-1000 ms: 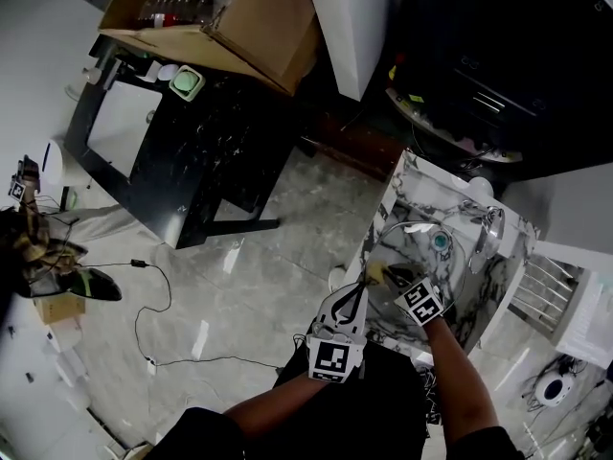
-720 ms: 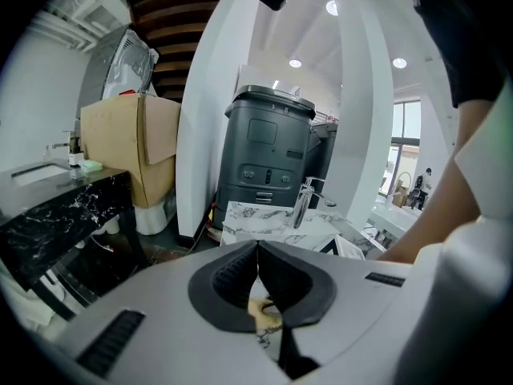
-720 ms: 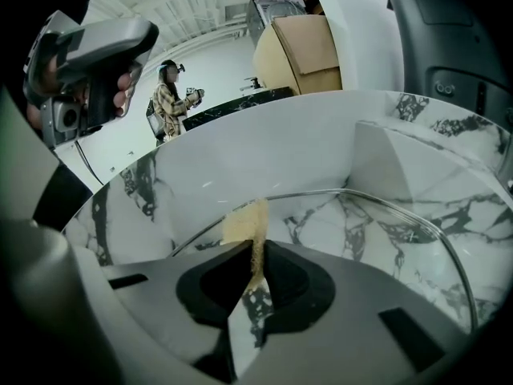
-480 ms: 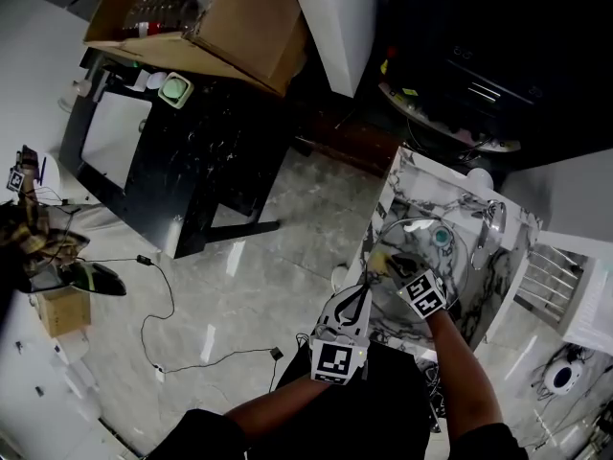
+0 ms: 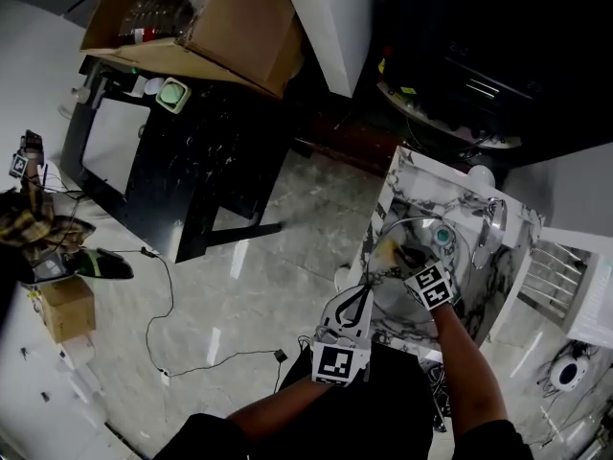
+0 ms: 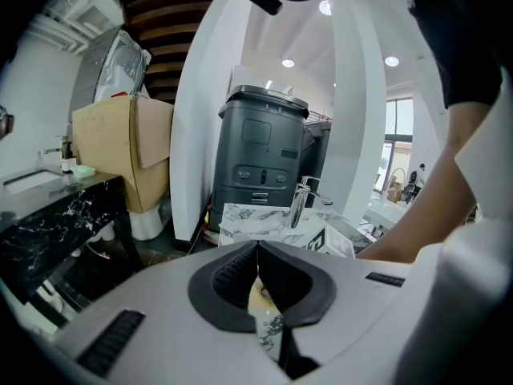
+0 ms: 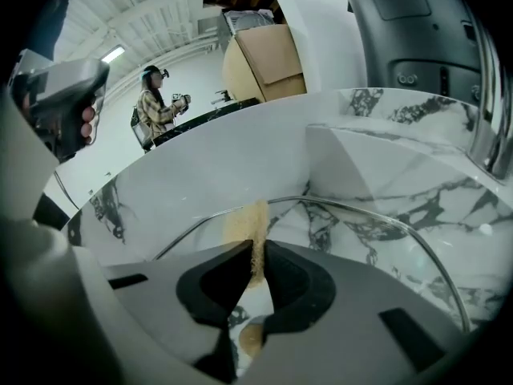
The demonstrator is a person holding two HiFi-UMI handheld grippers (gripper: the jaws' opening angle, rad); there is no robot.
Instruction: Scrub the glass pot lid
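Lid (image 5: 436,247) is seen propped on edge in the marble sink (image 5: 414,188). Right tongs (image 7: 255,251) are clamped on a yellow sponge (image 7: 255,219), which is pressed to the glass. Left tongs (image 6: 257,251) are closed tip to tip, apparently pinching the lid's rim. Risk: that thin rim hold could be lost under scrubbing pressure. The lid might then be twisted free and knocked against the sink wall or tap (image 5: 491,226).

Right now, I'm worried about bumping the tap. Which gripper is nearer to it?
Right. The right gripper is inside the sink, a short way from the tap. The left gripper is at the sink's near edge, farther off.
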